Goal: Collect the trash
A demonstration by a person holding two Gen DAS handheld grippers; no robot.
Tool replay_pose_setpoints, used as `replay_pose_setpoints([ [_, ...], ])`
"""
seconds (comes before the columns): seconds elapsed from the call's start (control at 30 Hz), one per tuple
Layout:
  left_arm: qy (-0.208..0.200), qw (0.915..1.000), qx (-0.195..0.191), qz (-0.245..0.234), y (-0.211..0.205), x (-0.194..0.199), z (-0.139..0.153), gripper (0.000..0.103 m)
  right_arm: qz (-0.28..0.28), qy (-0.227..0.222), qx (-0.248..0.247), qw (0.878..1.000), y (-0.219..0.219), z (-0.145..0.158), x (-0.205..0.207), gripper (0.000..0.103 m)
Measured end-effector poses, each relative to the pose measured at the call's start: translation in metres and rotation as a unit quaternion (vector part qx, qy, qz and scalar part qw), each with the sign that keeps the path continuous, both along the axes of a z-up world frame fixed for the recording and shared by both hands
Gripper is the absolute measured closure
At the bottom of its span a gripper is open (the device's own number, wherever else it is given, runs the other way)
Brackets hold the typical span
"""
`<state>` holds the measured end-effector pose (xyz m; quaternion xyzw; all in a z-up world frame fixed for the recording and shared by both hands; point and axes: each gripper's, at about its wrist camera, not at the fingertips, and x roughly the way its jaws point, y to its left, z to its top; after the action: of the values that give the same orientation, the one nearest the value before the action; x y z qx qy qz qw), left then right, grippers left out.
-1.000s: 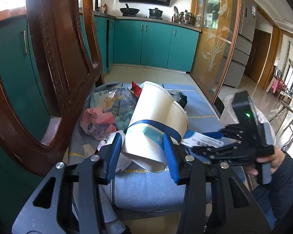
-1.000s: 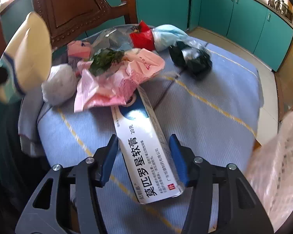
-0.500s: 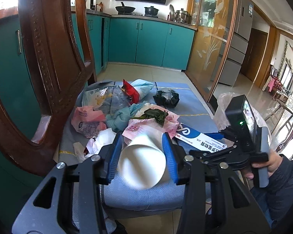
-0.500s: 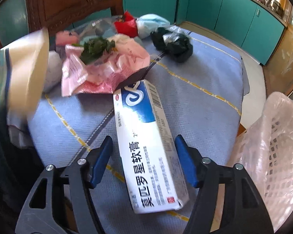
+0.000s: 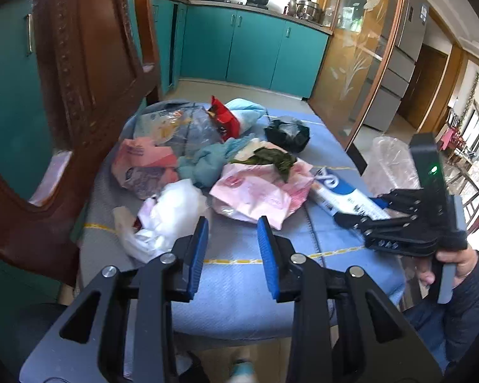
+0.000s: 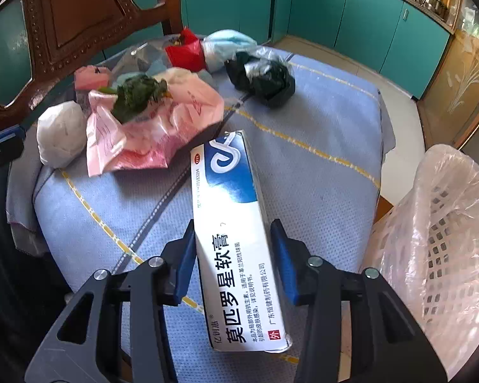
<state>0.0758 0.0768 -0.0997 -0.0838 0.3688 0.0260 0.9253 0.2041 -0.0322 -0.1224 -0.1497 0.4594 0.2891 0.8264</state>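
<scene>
Now the right gripper [image 6: 233, 258] is closing its jaws around the ointment box [image 6: 231, 233], which lies on the chair cushion [image 6: 319, 191]; only one pad looks in contact. A skewed pinch could let it slip. The left gripper [image 5: 233, 244], empty, closes too. Only the right wrist view shows the lined basket [image 6: 444, 239] beside the cushion.
</scene>
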Motion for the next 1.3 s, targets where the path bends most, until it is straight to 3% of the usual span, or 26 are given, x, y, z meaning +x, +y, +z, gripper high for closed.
replay_pose_setpoints([
  [0.2, 0.007, 0.9998, 0.015, 0.009, 0.003, 0.004, 0.000, 0.061, -0.020, -0.003, 0.026, 0.999, -0.013, 0.013, 0.006, 0.059],
  [0.33, 0.013, 0.9977, 0.058, 0.033, 0.004, 0.014, -0.006, 0.038, -0.033, -0.009, 0.040, 0.999, -0.024, 0.020, 0.006, 0.059],
  [0.5, 0.062, 0.9934, 0.074, 0.062, 0.018, 0.045, -0.030, 0.038, -0.044, -0.020, 0.062, 0.997, -0.033, 0.029, 0.007, 0.059],
  [0.53, 0.072, 0.9924, 0.072, 0.070, 0.020, 0.048, -0.035, 0.040, -0.046, -0.023, 0.068, 0.996, -0.035, 0.031, 0.007, 0.059],
  [0.57, 0.081, 0.9915, 0.067, 0.076, 0.023, 0.050, -0.039, 0.058, -0.047, -0.025, 0.070, 0.996, -0.037, 0.032, 0.007, 0.059],
  [0.67, 0.086, 0.9915, 0.055, 0.080, 0.027, 0.047, -0.044, 0.074, -0.054, -0.044, 0.079, 0.994, -0.044, 0.041, 0.005, 0.059],
  [0.83, 0.028, 0.9961, 0.036, 0.075, 0.023, 0.024, -0.005, 0.077, -0.098, -0.082, 0.106, 0.986, -0.076, 0.066, 0.006, 0.059],
  [0.97, -0.026, 0.9985, 0.034, 0.035, 0.000, 0.017, 0.040, 0.077, -0.175, -0.117, 0.134, 0.968, -0.129, 0.091, 0.008, 0.058],
  [1.1, -0.051, 0.9978, 0.012, -0.041, -0.044, 0.035, 0.065, 0.077, -0.287, -0.121, 0.120, 0.943, -0.191, 0.092, 0.013, 0.058],
  [1.17, -0.052, 0.9944, -0.001, -0.092, -0.077, 0.053, 0.071, 0.077, -0.332, -0.096, 0.113, 0.932, -0.217, 0.082, 0.018, 0.058],
  [1.3, -0.053, 0.9790, -0.022, -0.196, -0.158, 0.096, 0.069, 0.077, -0.386, -0.064, 0.078, 0.917, -0.247, 0.060, 0.021, 0.058],
])
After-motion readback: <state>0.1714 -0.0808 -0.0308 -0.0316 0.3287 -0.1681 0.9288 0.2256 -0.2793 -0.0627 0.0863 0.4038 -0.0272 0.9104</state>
